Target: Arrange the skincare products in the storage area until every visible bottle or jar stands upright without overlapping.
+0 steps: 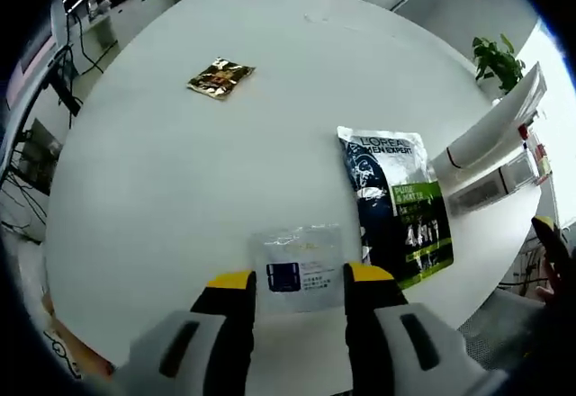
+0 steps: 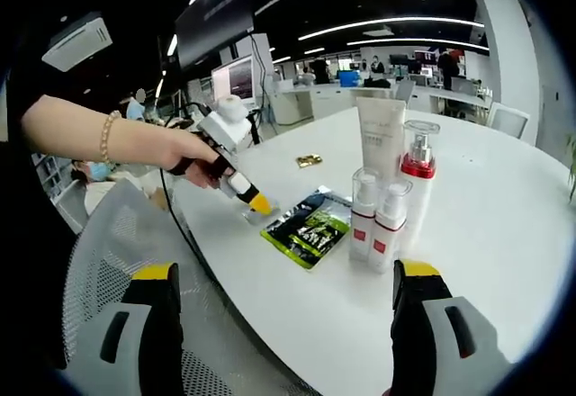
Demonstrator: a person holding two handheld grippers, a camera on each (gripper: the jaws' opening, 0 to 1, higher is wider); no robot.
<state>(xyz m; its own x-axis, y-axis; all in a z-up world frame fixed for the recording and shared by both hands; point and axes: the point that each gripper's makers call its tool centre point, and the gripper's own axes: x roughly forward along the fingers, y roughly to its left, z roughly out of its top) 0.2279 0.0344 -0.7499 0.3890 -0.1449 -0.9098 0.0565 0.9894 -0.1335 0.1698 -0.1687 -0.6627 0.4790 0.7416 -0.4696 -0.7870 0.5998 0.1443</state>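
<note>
Four skincare containers stand upright in a tight group near the table edge: a tall white tube [image 2: 380, 139], a pump bottle with a red collar [image 2: 417, 180], and two small white bottles [image 2: 364, 211] [image 2: 389, 227]. A dark and green L'Oreal packet [image 1: 396, 202] [image 2: 310, 225] lies flat beside them. My left gripper [image 1: 300, 279] is open, its yellow tips on either side of a small clear sachet [image 1: 297, 268] lying on the table. In the right gripper view a hand holds the left gripper [image 2: 247, 196] over that spot. My right gripper [image 2: 285, 270] is wide open off the table edge, holding nothing.
A gold sachet [image 1: 220, 77] [image 2: 309, 159] lies farther in on the white round table [image 1: 180, 189]. A grey mesh chair [image 2: 99, 270] sits below the table edge. A potted plant [image 1: 495, 58] and a white slanted panel [image 1: 490, 130] are off to the right.
</note>
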